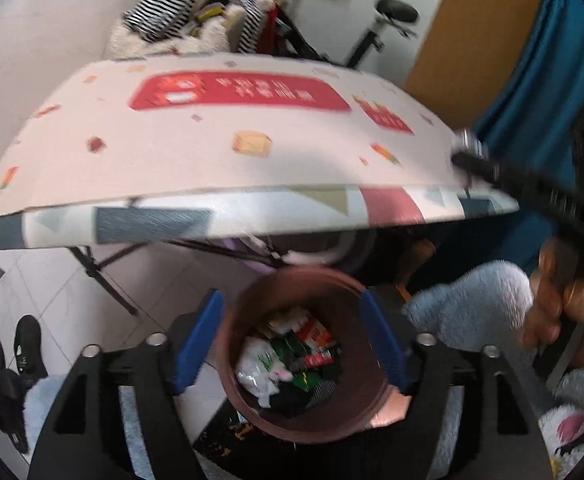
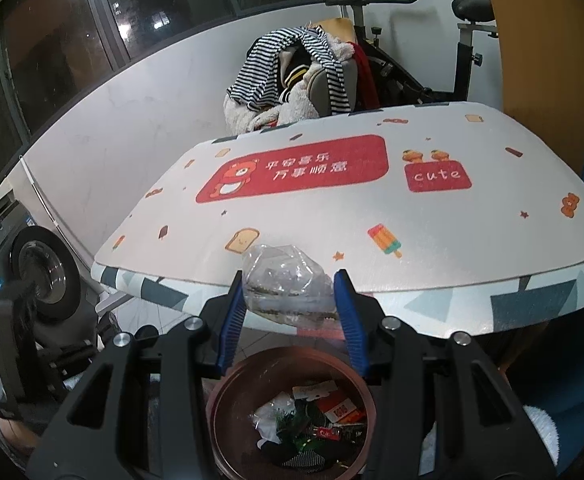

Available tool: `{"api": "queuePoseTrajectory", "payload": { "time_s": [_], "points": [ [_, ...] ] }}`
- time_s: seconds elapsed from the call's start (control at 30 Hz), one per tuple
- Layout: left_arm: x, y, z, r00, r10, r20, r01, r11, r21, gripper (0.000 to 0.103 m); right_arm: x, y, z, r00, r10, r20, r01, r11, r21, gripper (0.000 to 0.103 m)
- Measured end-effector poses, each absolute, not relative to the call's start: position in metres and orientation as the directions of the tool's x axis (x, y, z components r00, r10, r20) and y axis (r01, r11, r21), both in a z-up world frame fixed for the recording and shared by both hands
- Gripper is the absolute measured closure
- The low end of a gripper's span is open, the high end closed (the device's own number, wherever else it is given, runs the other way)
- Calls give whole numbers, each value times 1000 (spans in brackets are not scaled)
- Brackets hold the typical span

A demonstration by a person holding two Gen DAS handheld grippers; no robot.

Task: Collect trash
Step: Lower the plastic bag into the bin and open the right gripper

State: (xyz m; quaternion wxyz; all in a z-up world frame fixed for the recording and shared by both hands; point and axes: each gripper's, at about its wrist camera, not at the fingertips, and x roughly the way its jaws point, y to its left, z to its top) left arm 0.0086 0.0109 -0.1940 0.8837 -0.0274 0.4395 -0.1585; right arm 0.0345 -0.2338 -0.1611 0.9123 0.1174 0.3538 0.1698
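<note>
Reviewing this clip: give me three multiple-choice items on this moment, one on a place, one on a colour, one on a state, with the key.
1. Where does the trash bin stand?
A. On the table
B. On the floor below the table's near edge
C. Beside the exercise bike

2. What colour are the tool pads?
A. Blue
B. Green
C. Yellow

3. What state is the right tool in?
A. Open and empty
B. Shut on a crumpled clear plastic wrapper
C. Shut on a striped shirt

Key: 1 B, the bin sits low, under the table edge. 2 A, both pads are blue. 3 B, the plastic wrapper is pinched between the pads above the bin.
</note>
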Motion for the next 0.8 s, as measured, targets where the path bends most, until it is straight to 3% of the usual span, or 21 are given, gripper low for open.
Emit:
{"api": "queuePoseTrajectory", "payload": {
  "time_s": [0.13,0.4,0.8],
  "points": [
    [6,29,-176,639,-232,-733,148,973,-178,12,30,-222,-176,652,404,-642,-239,913,331,57],
    [5,60,-157,689,-170,-705,39,979,-198,10,29,-194,-219,513,414,-752,-272,909,315,57],
    [7,64,-160,685,-141,-714,21,984,-175,10,30,-179,-256,374,371,-850,-282,919,277,57]
  ]
}}
